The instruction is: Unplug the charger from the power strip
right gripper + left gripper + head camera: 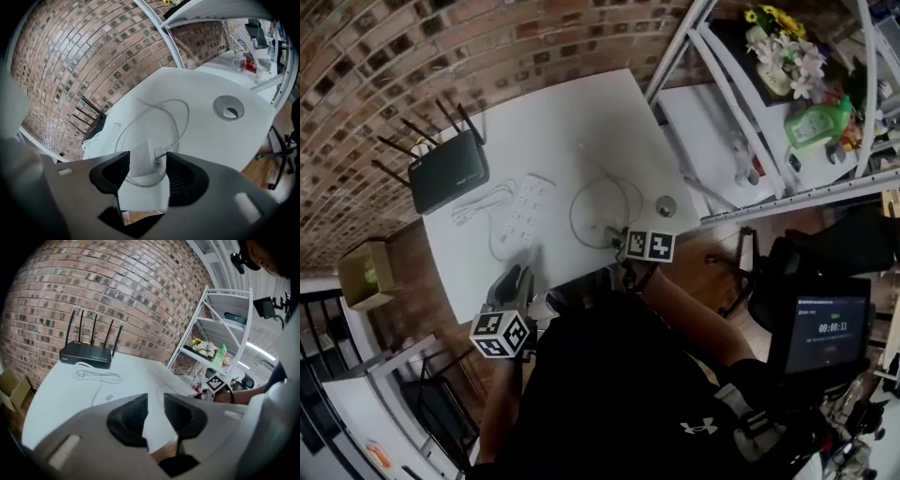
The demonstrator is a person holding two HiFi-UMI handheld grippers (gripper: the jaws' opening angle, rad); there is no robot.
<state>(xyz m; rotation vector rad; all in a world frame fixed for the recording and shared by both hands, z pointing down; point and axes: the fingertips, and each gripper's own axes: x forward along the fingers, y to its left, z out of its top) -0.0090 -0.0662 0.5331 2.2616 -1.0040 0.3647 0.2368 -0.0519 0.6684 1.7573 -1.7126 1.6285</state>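
Right gripper (pixel 147 159): jaws wide, white charger (pixel 140 168) lying loose between them on the table (pixel 211 140), well apart from power strip (pixel 525 214). Judgement: lift straight out; avoid snagging the cable loop (pixel 180 117).

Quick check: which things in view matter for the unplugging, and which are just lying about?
For the job: charger, lying on the table just ahead of the open right gripper; power strip.
Lying about: router; cardboard box; flowers; green bottle.
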